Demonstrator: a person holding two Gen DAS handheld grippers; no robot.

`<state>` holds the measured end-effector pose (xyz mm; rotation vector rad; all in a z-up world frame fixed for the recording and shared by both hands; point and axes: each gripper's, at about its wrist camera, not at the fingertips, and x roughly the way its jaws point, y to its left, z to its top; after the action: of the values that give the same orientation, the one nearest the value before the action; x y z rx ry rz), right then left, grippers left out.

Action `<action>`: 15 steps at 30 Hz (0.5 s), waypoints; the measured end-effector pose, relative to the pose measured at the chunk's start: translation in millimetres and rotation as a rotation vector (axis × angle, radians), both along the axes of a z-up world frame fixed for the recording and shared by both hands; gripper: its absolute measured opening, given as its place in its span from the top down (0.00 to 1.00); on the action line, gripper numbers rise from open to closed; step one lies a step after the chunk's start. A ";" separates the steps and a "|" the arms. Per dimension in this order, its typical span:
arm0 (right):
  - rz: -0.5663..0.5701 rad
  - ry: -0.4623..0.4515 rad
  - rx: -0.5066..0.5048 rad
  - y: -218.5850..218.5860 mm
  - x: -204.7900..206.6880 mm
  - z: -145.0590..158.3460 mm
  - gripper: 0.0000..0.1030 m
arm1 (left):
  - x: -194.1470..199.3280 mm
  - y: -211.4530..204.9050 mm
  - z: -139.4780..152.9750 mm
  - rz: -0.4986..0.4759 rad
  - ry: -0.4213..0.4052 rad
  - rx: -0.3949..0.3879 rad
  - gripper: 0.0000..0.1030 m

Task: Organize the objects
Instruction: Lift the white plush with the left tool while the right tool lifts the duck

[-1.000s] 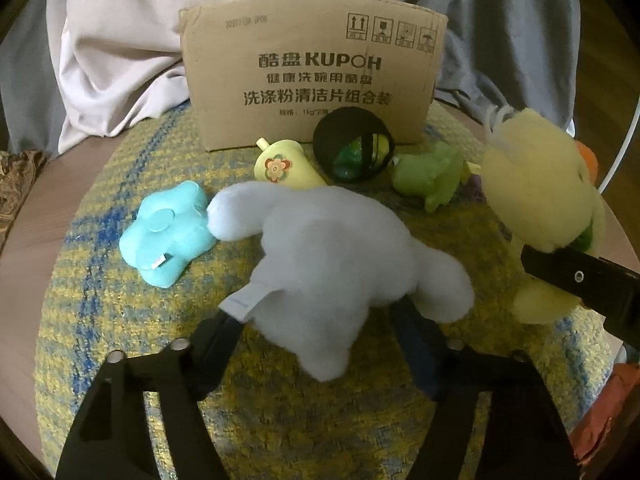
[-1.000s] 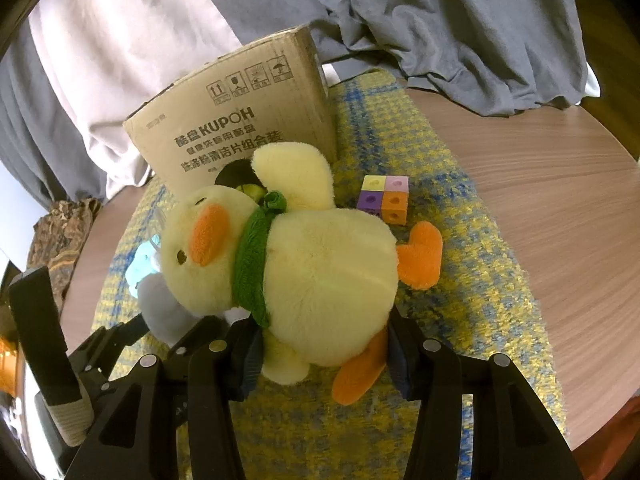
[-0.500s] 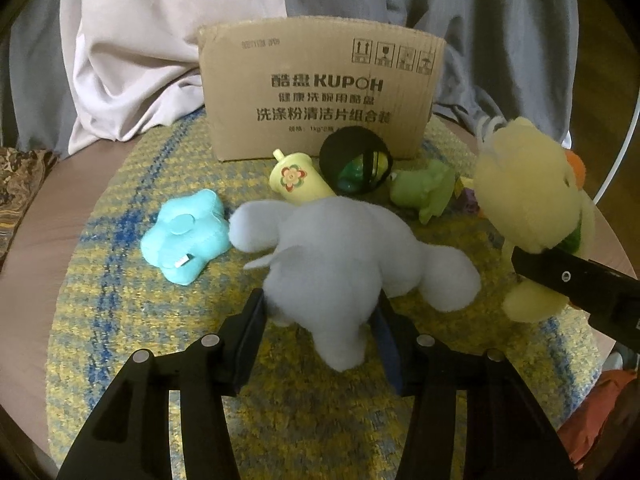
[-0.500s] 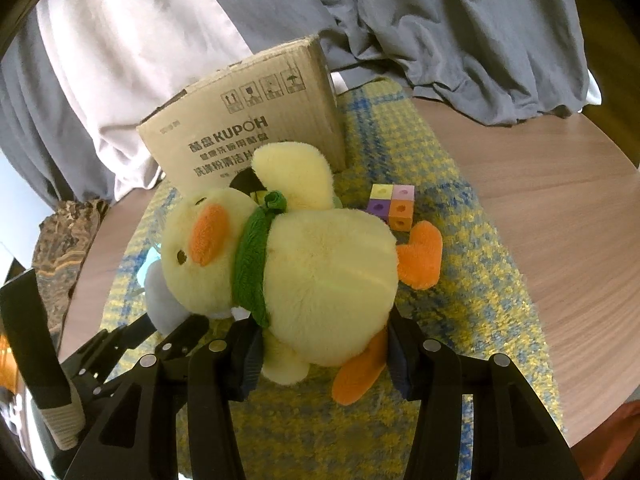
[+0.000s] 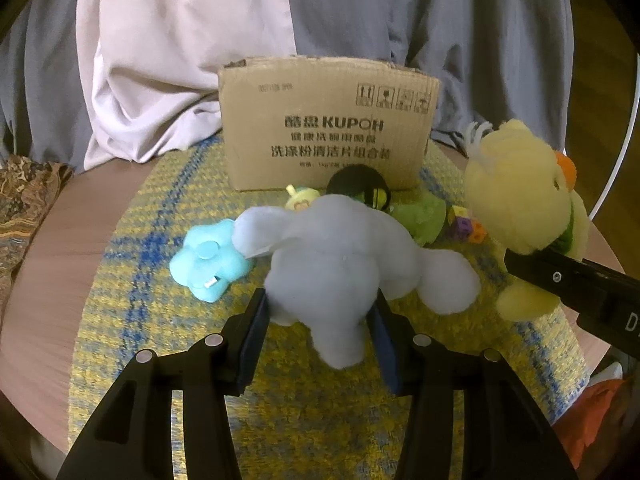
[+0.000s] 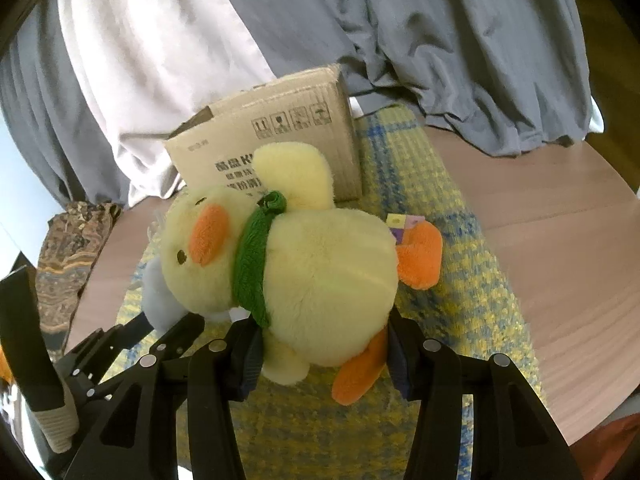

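Note:
My left gripper (image 5: 320, 320) is shut on a pale blue-grey plush toy (image 5: 340, 256) and holds it above the yellow-blue woven mat (image 5: 132, 264). My right gripper (image 6: 324, 344) is shut on a yellow duck plush (image 6: 312, 268) with a green scarf and orange beak; the duck also shows at the right of the left wrist view (image 5: 520, 204). An open cardboard box (image 5: 328, 136) stands at the back of the mat, also seen in the right wrist view (image 6: 288, 132).
On the mat before the box lie a turquoise plush (image 5: 208, 260), a small yellow flower toy (image 5: 300, 200), a black mesh ball (image 5: 360, 188), a green plush (image 5: 420, 216) and coloured cubes (image 5: 464, 224). Grey and white cloth (image 5: 160, 60) hangs behind. The wooden table (image 6: 560, 260) extends right.
My left gripper closed on the blue-grey plush and lifted it off the mat. Both grippers rose and drew back from the box, the right one still holding the duck.

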<state>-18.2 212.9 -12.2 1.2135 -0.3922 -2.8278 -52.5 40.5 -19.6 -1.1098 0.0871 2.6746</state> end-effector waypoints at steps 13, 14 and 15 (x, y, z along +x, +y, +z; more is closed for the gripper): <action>0.020 0.068 0.020 -10.8 0.6 25.8 0.51 | -0.4 -8.5 32.8 0.024 0.084 0.019 0.54; 0.019 0.071 0.020 -11.2 0.4 27.3 0.51 | -0.8 -9.4 35.1 0.027 0.090 0.022 0.54; 0.018 0.077 0.020 -11.2 -0.2 29.7 0.51 | -0.9 -9.9 36.7 0.029 0.094 0.022 0.54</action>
<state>-18.5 201.7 17.5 1.1007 -0.3487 -2.8590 -53.4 30.5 17.1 -0.9857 0.0588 2.7467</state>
